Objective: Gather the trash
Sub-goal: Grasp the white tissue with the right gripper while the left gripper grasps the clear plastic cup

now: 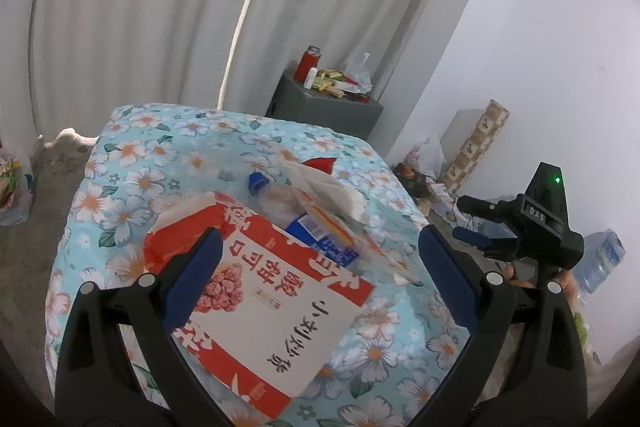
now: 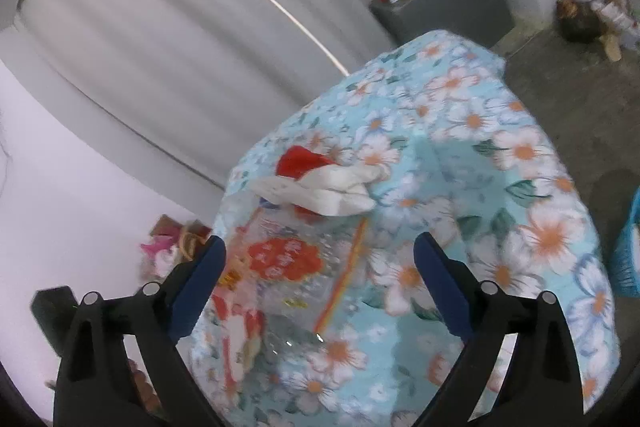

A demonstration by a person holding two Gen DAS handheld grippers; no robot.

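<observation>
Through the left wrist camera my left gripper [image 1: 320, 267] gapes wide and empty over the flat red-and-white printed carton [image 1: 272, 303] just ahead; it may skate across the floral-clothed surface [image 1: 132, 167]. Through the right, my right gripper [image 2: 320, 267] hangs equally open and empty above the clear crinkly plastic wrapper [image 2: 292, 267], which could slip free.

On the floral cloth lie one red-and-white carton [image 1: 276, 311], one plastic bottle [image 1: 280, 205] and one crumpled wrapper [image 1: 324, 195].
</observation>
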